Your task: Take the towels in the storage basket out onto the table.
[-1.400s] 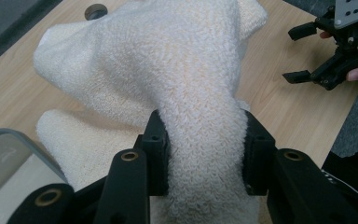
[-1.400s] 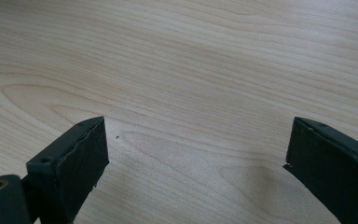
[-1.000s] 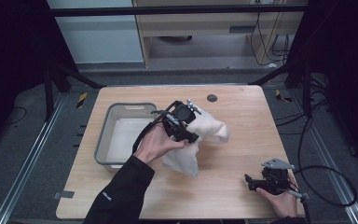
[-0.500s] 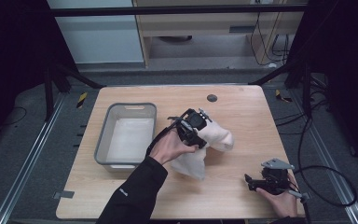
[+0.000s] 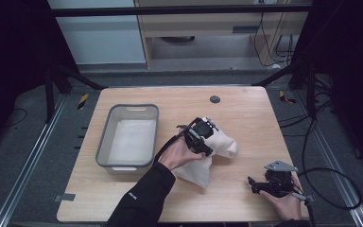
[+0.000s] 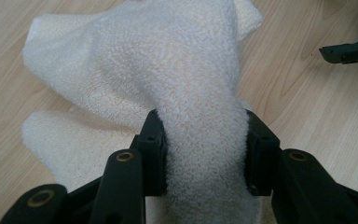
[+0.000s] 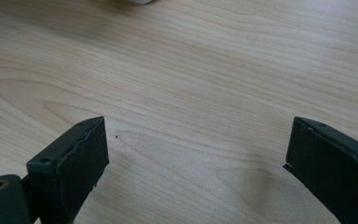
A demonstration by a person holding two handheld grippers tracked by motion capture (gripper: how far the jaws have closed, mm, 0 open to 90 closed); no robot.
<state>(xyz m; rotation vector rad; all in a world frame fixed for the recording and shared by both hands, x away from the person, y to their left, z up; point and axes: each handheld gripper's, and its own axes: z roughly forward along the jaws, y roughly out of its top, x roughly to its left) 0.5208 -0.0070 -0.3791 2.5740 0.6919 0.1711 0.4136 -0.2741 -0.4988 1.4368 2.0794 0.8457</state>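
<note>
**White towel comes down beside the tub, grip starting to ease**

White terry cloth is what you have in hand: your left gripper (image 5: 207, 134) has carried the towel (image 5: 220, 144) away from the grey tub (image 5: 105, 140) toward the middle of the table (image 5: 246, 106) and lowered it, so most of the cloth now lies on the wood just right of the tub, with one fold drooping toward your near edge. A bunched ridge of towel sits between the jaws, both pads pressing into it, so you are holding it yet. The jaws have just been opening a little, with the cloth between them; I judge you are at the point of laying it down, and the tub looks emptied.

Your right gripper (image 5: 260, 185) has not moved. It rests low at the near right corner, jaws spread wide over bare wood, nothing between them.

Room to work: the towel is well inside the table on every side. Open wood lies beyond it, toward the small dark disc (image 5: 214, 99) at the far edge, and to its right, between towel and right gripper. The tub's right wall is the nearest obstacle to your left forearm, and the right hand sits close to the near edge.
</note>
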